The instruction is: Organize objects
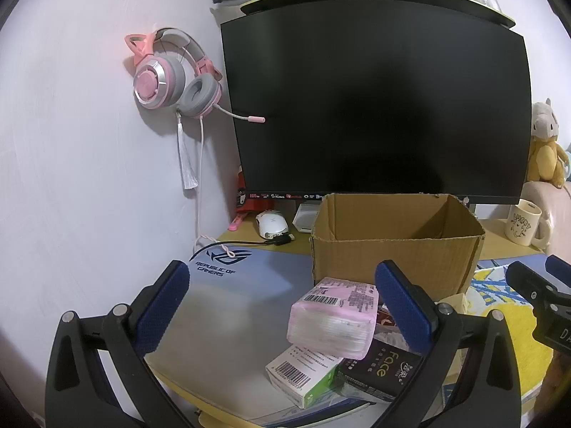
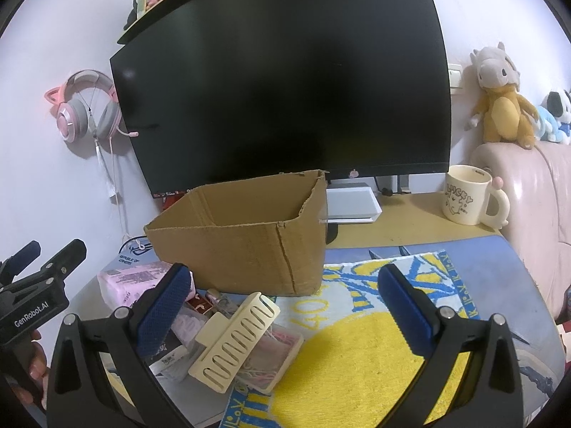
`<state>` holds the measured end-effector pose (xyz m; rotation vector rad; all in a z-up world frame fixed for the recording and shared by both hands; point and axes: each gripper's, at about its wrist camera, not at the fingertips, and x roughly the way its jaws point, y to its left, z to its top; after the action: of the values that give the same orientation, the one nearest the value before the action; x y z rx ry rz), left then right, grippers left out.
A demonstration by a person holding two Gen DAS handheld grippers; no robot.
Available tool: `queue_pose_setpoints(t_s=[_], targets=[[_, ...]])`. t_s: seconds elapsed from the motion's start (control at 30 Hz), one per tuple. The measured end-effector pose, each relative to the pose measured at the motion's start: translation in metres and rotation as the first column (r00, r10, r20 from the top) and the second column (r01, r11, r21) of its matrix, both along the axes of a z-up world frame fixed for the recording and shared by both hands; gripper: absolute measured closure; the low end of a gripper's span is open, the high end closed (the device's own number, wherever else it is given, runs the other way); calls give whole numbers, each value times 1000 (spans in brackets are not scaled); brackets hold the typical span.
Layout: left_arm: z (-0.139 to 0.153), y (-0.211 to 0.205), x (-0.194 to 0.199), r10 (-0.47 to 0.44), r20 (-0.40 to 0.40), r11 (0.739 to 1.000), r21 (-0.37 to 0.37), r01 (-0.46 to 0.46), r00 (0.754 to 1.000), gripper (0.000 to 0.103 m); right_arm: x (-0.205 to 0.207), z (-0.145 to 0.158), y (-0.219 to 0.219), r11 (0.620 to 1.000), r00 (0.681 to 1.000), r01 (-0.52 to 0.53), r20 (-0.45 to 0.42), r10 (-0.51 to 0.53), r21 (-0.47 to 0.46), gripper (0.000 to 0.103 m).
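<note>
An open cardboard box [image 1: 396,249] stands on the desk before the monitor; it also shows in the right wrist view [image 2: 239,246] and looks empty. In front of it lies a heap: a pink tissue pack [image 1: 333,315], a white and green carton [image 1: 303,374], a black "Face" pack [image 1: 378,374]. The right wrist view shows the pink pack [image 2: 132,278], a cream slotted holder [image 2: 237,339] and a clear box of pink items [image 2: 274,353]. My left gripper [image 1: 282,310] is open above the heap. My right gripper [image 2: 285,306] is open, over the holder and a yellow towel [image 2: 357,363].
A black monitor [image 1: 374,107] fills the back. Pink headphones [image 1: 171,78] hang on the left wall. A white mouse [image 1: 271,223] and a cable lie at the back left. A cream mug [image 2: 467,194] stands at the right beside a pink sofa [image 2: 542,207] with plush toys [image 2: 499,103].
</note>
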<state>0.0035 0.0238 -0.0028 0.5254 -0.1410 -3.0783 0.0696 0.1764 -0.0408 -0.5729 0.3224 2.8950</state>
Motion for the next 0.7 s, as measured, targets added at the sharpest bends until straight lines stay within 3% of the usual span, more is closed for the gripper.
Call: queue_pose_setpoints(t_s=[0.7], targets=[[0, 0, -1, -2, 3, 1000, 21, 2, 1000, 0, -1, 1, 1, 1000, 1000, -4, 2, 4, -4, 0]])
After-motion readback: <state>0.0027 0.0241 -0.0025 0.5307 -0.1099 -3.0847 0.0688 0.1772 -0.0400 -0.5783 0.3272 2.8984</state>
